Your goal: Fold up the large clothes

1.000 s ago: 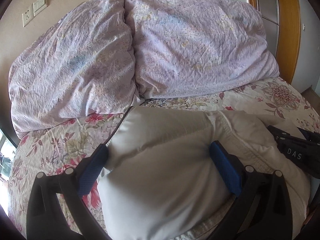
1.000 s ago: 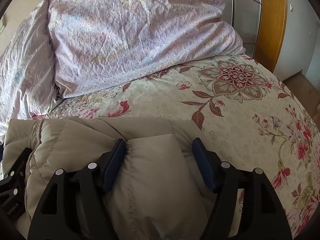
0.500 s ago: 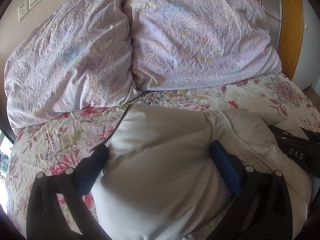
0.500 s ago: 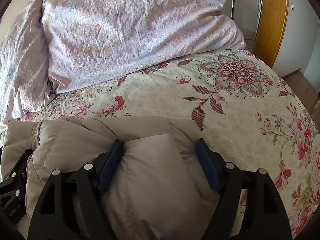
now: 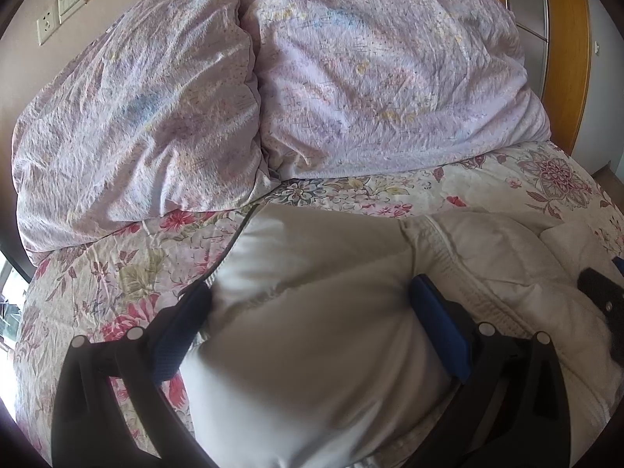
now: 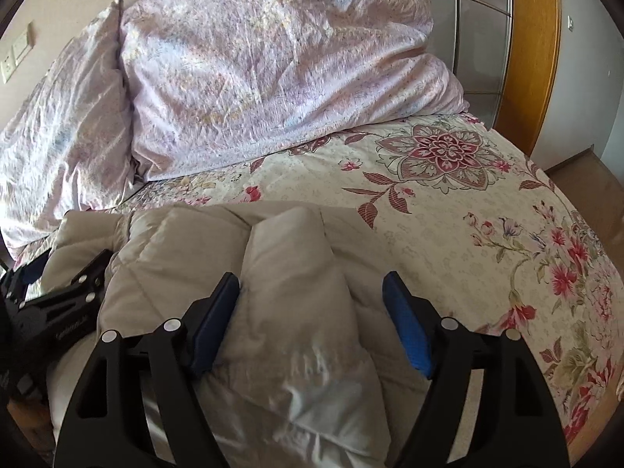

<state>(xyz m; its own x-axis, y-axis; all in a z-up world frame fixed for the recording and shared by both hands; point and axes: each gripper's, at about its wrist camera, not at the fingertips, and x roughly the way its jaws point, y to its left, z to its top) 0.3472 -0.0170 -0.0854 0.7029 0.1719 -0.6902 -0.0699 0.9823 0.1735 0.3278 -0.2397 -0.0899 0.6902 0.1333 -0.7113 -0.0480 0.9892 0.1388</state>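
A puffy beige down jacket lies folded on the flowered bed. My left gripper straddles its left part, jaws wide, blue pads against the padding on both sides. In the right wrist view the jacket bulges up between the jaws of my right gripper, also wide apart; the left pad touches the bulge, the right pad stands off it. The right gripper shows at the left wrist view's right edge; the left gripper shows at the right wrist view's left edge.
Two large lilac pillows lean against the wall at the head of the bed. The flowered bedspread stretches to the right. A wooden door frame and the floor lie past the right bed edge.
Both grippers have drawn back and risen slightly over the jacket; the right gripper's jaws have widened a little and the bulge between them has loosened.
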